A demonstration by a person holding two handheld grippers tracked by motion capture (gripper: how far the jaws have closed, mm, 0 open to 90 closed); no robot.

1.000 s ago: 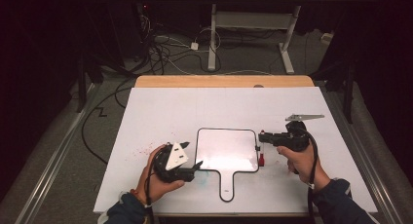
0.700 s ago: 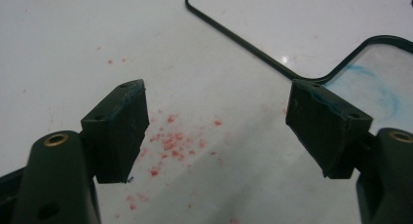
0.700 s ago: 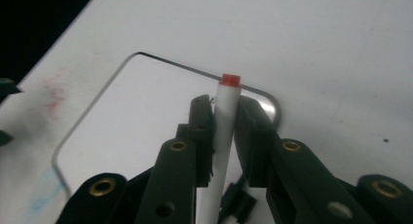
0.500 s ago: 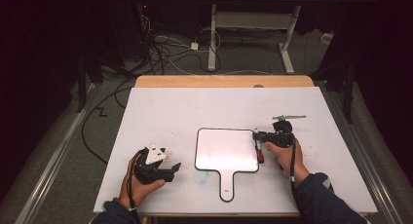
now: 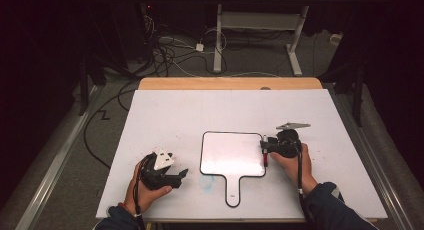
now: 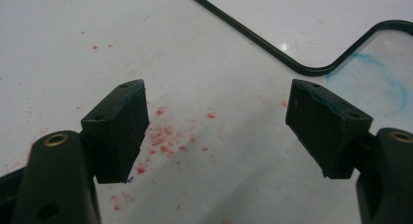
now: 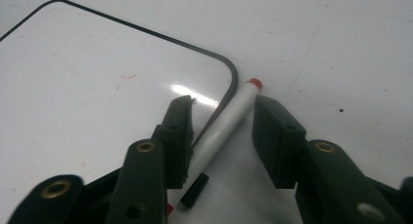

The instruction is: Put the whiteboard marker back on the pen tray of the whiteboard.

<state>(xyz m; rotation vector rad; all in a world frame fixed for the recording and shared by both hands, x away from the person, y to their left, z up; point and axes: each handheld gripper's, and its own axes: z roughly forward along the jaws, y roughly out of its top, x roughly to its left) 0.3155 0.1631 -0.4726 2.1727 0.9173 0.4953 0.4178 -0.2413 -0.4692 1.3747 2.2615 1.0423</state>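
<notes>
The right claw [image 7: 221, 119] was seen held partly apart, its jaws straddling a marker [image 7: 221, 131] without yet pinching it; a gap showed on either side of the barrel. The marker lay on the desk [image 5: 175, 115] just beside the right edge of a small whiteboard [image 5: 232, 152], its red end [image 7: 253, 82] pointing away from the claw and a dark part near the jaw roots. It was judged light, stiff and smooth, so likely to slip or roll under a loose pinch; a hold across the middle of the white barrel, square to its length, was thought soundest. The whiteboard, a thin black-rimmed panel with a short handle [image 5: 233, 190], lay flat and was judged rigid, slick and hard to lift except by that handle or an edge. The left claw [image 5: 181, 173] was held wide and empty, low over the desk to the left of the board, above red specks [image 6: 163, 141] and near a blue smear [image 6: 384, 85]. No containers were seen on the desk.
</notes>
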